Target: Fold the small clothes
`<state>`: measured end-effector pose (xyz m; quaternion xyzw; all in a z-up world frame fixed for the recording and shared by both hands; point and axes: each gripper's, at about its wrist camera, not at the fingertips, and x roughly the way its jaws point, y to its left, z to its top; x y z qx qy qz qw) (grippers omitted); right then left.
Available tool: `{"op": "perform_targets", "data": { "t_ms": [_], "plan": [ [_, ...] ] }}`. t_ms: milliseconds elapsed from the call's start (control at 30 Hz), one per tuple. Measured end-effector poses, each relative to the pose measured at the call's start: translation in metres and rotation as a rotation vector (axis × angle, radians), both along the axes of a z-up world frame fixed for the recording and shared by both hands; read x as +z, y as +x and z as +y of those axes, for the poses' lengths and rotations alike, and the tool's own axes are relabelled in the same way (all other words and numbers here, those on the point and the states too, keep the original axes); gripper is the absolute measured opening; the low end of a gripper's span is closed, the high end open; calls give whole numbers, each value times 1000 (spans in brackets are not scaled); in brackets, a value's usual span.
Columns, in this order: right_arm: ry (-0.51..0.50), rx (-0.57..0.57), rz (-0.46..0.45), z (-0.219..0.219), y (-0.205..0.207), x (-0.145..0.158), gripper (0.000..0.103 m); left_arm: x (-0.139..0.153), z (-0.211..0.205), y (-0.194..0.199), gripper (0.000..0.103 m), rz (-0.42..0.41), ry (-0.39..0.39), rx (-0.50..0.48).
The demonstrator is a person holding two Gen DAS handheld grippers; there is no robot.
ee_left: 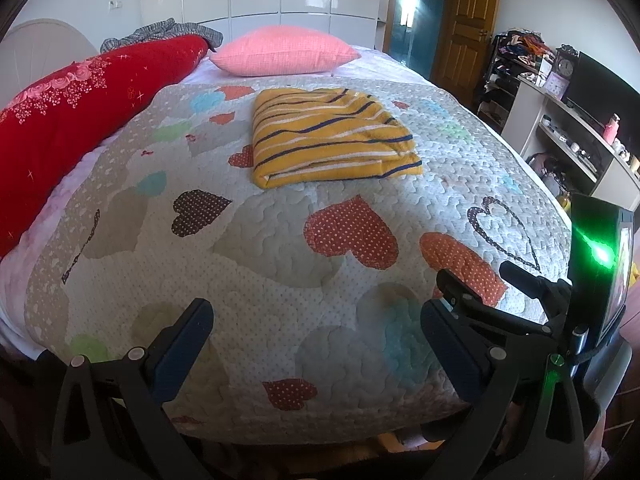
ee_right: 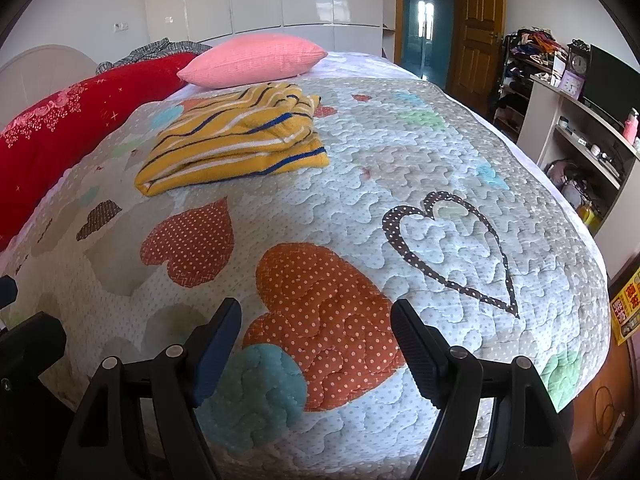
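A yellow garment (ee_left: pixel 332 136) with navy and white stripes lies folded into a thick, flat rectangle on the heart-patterned quilt (ee_left: pixel 280 280), just short of the pink pillow (ee_left: pixel 286 56).

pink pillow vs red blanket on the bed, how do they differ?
Colour: the pillow is plain pale pink; the blanket is deep red with a pink floral print.
Shape: the pillow is a compact puffed cushion; the blanket is a long bulky roll.
Place: the pillow lies at the far end of the bed; the blanket runs along its left side.
Shared: both rest on the bed, clear of the folded yellow top.
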<state>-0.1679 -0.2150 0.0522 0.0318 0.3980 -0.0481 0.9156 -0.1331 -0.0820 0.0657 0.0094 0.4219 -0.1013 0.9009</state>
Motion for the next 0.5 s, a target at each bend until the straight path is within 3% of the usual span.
{"op": "perform_targets", "data": {
  "t_ms": [500],
  "plan": [
    [-4, 9, 7, 1, 0, -2, 82, -4, 1, 0, 103, 13, -7, 3]
  ]
}}
